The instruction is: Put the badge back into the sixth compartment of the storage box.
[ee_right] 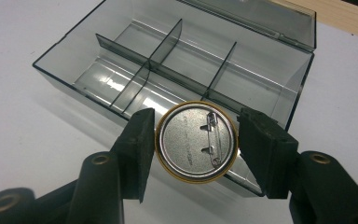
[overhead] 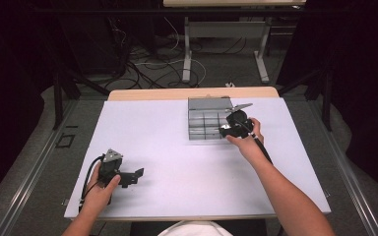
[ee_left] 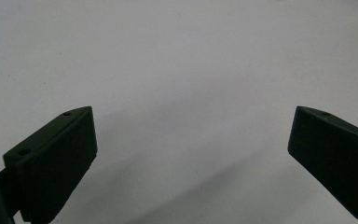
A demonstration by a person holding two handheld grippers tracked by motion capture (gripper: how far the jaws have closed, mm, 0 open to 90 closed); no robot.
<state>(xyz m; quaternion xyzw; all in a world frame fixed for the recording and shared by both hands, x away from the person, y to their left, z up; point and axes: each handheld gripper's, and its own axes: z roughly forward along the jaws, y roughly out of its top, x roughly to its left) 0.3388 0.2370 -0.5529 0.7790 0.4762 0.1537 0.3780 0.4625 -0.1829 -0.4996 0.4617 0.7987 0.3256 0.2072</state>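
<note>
A round pin badge point(ee_right: 196, 142) with a gold rim shows its silver back and its clasp. My right gripper point(ee_right: 196, 126) is shut on it by the edges, just above the near wall of a clear grey compartment box point(ee_right: 130, 37). The box's lid stands open at the far side and its compartments look empty. In the high view the right gripper point(overhead: 225, 130) sits at the box's point(overhead: 204, 120) right front corner. My left gripper point(overhead: 137, 174) hovers low over the front left of the white table, and its jaws are wide open point(ee_left: 191, 135) with nothing between them.
The white table top point(overhead: 152, 128) carries the box at its back centre. A wooden strip point(overhead: 192, 93) runs along the far edge. Beyond it are cables on the floor and another table's legs point(overhead: 187, 54).
</note>
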